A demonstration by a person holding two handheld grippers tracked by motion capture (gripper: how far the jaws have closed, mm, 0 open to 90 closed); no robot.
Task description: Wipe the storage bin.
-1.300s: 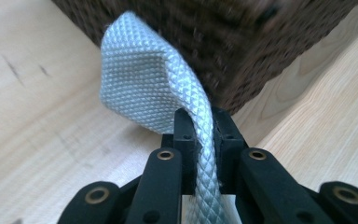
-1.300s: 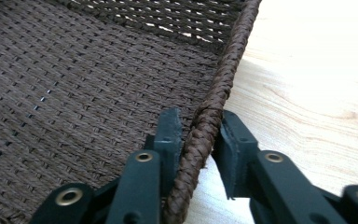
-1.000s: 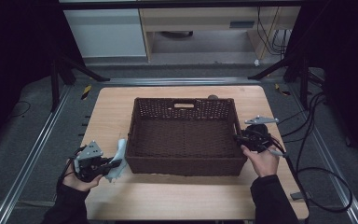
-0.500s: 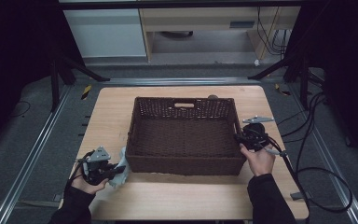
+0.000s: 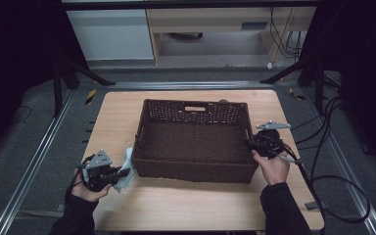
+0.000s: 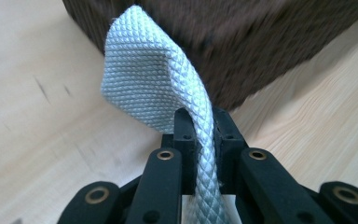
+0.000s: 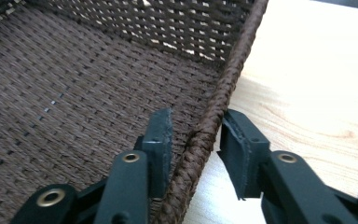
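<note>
Left gripper [image 5: 122,172] low at the near left of the table [image 5: 112,117], held in a hand [image 5: 89,188] coming up from the bottom edge. Jaws clenched on a white cloth [image 6: 156,86]: in the left gripper view, pinched between the two black fingers [image 6: 184,133] as a narrow fold, then rising past the tips and spreading into a broad, curled flap with a diamond weave. Beyond the tips and just behind the flap, the dark outer wall of the basket [image 5: 196,169], blurred. In the high view, cloth [image 5: 126,165] ahead of the fingers, just beside the basket's near left corner; touching or not, cannot tell.

Right gripper [image 5: 250,145] at the basket's right wall, held in the other hand [image 5: 271,166], grey plate on top, cable trailing off to the right. In the right gripper view, jaws straddling the braided rim [image 7: 214,121]: one finger [image 7: 161,140] inside the basket against the woven wall, the other [image 7: 240,149] outside over bare wood. Inner finger touching or very nearly touching the weave; a slim gap showing between the rim and the outer finger. Not fully clamped, then: jaws parted around the rim, with no firm grasp to be seen.

Between and beyond the right fingers, the basket's brown woven floor and the far wall with its open lattice. Basket upright, mid-table, handle slot in the far wall.
</note>
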